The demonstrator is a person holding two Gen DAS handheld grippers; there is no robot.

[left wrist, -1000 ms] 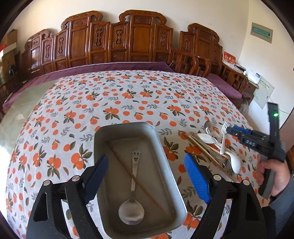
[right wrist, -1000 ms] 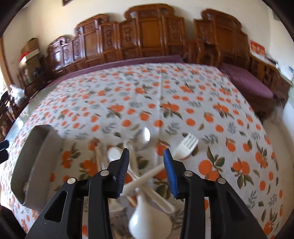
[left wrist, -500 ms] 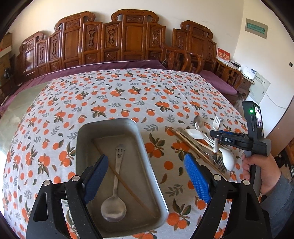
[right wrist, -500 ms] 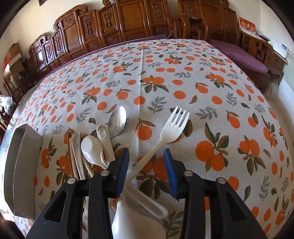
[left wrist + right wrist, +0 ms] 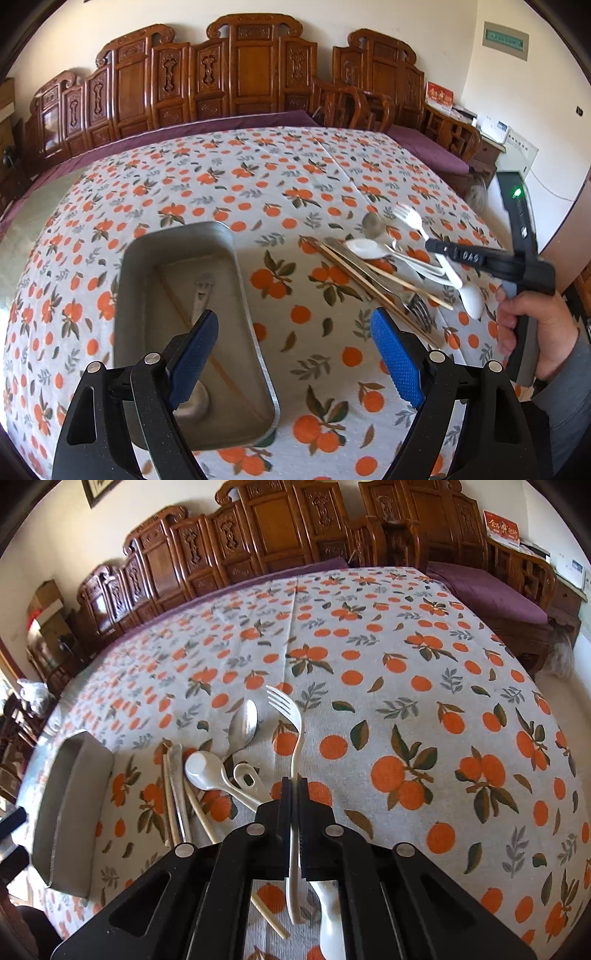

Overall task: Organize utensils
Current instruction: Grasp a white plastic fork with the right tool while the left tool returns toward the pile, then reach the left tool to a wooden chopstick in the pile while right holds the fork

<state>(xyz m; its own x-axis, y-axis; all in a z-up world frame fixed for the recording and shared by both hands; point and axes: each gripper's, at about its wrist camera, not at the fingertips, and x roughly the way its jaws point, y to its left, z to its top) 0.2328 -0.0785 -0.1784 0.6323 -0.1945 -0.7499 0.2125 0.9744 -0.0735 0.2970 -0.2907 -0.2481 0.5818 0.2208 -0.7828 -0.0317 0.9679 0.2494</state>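
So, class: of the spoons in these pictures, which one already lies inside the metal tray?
The metal spoon with the smiley-face handle, lying in the metal tray beside a chopstick. The other spoons sit in the pile on the tablecloth.

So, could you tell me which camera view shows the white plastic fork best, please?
The right wrist view: the white plastic fork runs up the frame's middle, tines sharp, handle pinched in the shut right gripper. The left wrist view shows it small and blurred at the far right, beyond the right gripper's black body.
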